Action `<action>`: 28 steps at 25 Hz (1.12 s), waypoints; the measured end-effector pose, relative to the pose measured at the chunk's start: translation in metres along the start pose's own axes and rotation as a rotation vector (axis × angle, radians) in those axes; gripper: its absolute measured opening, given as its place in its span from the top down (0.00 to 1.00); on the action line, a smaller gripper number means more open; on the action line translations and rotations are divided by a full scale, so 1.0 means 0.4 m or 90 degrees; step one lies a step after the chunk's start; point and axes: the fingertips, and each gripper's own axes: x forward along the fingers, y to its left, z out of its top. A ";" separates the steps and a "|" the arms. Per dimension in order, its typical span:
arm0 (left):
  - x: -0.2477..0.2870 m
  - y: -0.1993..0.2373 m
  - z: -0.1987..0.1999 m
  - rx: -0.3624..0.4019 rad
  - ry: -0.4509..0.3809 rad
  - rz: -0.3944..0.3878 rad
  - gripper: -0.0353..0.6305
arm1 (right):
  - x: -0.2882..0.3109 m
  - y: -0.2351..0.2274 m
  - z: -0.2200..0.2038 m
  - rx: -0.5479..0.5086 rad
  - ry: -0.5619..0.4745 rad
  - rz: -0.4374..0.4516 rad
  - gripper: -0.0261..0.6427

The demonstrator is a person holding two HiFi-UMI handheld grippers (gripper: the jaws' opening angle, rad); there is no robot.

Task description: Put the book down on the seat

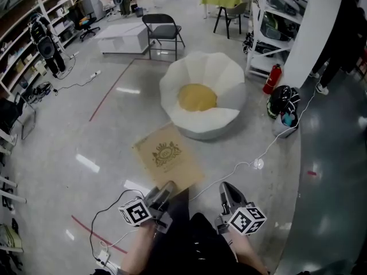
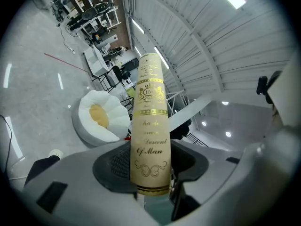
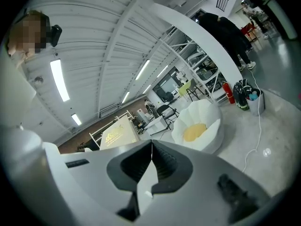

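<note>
A tan book (image 1: 167, 157) with a gold crest sticks out flat and forward from my left gripper (image 1: 163, 192), which is shut on its near edge. In the left gripper view the book's spine (image 2: 149, 126) stands upright between the jaws, gold lettering facing me. The seat (image 1: 202, 95), a white flower-shaped cushion with a yellow centre, rests on the floor just beyond the book. My right gripper (image 1: 229, 191) hovers to the right of the book, shut and empty, its pads meeting tip to tip (image 3: 151, 160). The right gripper view also takes in the seat (image 3: 197, 128) and the book (image 3: 115, 133).
A black folding chair (image 1: 162, 30) and a low white table (image 1: 123, 38) stand behind the seat. To its right are a fire extinguisher (image 1: 271, 79), a dark bag (image 1: 282, 99), a shelf unit (image 1: 275, 16) and a white cable (image 1: 258, 164) on the floor. A person (image 1: 344, 33) stands far right.
</note>
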 end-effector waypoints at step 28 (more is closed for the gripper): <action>0.494 0.202 0.428 -0.020 0.044 0.000 0.61 | 0.626 -0.148 0.281 0.040 0.014 -0.035 0.94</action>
